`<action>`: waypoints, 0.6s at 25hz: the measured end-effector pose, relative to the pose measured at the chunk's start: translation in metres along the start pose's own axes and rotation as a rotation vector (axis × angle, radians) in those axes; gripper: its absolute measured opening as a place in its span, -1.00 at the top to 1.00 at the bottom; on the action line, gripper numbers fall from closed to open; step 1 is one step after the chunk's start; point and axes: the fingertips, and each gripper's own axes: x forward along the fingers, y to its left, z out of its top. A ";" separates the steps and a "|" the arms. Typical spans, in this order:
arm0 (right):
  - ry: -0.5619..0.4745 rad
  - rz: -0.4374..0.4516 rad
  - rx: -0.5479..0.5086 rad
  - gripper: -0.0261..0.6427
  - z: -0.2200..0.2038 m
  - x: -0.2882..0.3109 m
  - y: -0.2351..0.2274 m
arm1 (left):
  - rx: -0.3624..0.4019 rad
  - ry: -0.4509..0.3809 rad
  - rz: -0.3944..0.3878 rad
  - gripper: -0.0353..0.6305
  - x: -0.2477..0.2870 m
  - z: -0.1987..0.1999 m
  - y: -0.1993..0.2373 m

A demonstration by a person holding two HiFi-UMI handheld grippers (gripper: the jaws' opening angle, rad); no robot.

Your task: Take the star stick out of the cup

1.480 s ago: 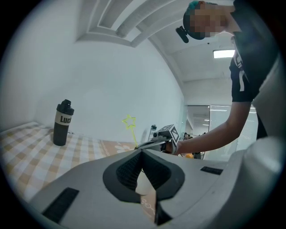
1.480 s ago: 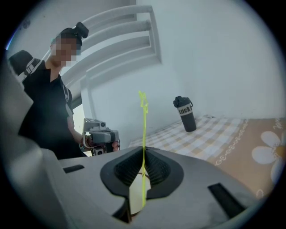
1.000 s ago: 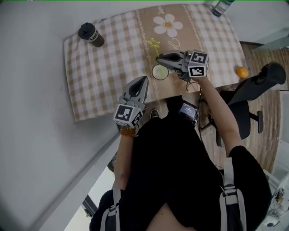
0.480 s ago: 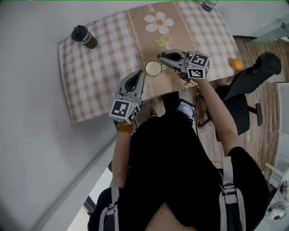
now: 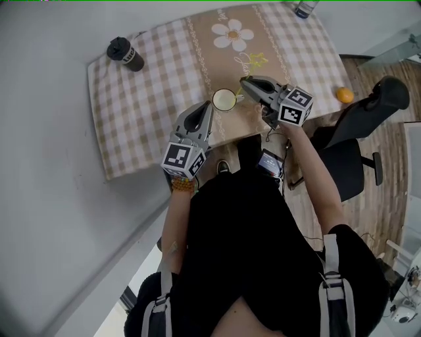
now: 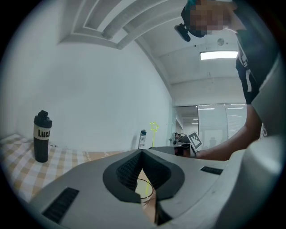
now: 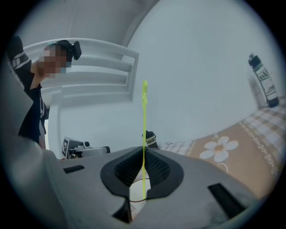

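On the checked cloth stands a pale cup (image 5: pixel 223 100), its rim also showing past the jaws (image 6: pixel 145 187) (image 7: pixel 136 197). My right gripper (image 5: pixel 245 82) (image 7: pixel 144 156) is shut on the thin yellow-green star stick (image 5: pixel 248 74) (image 7: pixel 144 129). The stick leans up to the right, star on top, with its lower end by the cup's right rim; whether that end is still inside the cup is unclear. My left gripper (image 5: pixel 210 107) (image 6: pixel 142 153) is shut with nothing in it, its tip close to the cup's left side. The stick's star (image 6: pixel 153 127) shows beyond it.
A black bottle (image 5: pixel 125 54) (image 6: pixel 41 136) stands at the cloth's far left corner. A clear bottle (image 5: pixel 303 8) (image 7: pixel 263 82) is at the far right edge. An orange fruit (image 5: pixel 344 95) and an office chair (image 5: pixel 368 125) lie right of the table. The wall borders the left side.
My right gripper has swung to the right with the stick, so the star has gone from above the cup to its far right. The left gripper has stayed by the cup.
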 end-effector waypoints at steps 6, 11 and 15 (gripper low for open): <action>-0.133 -0.046 0.025 0.89 0.018 -0.009 0.010 | 0.031 0.000 0.016 0.89 0.003 0.005 -0.001; -0.225 -0.060 -0.003 0.89 0.039 -0.012 0.028 | 0.058 -0.024 0.032 0.89 0.009 0.017 -0.003; -0.269 -0.070 -0.033 0.89 0.051 -0.015 0.047 | 0.080 -0.057 0.056 0.89 0.008 0.027 -0.008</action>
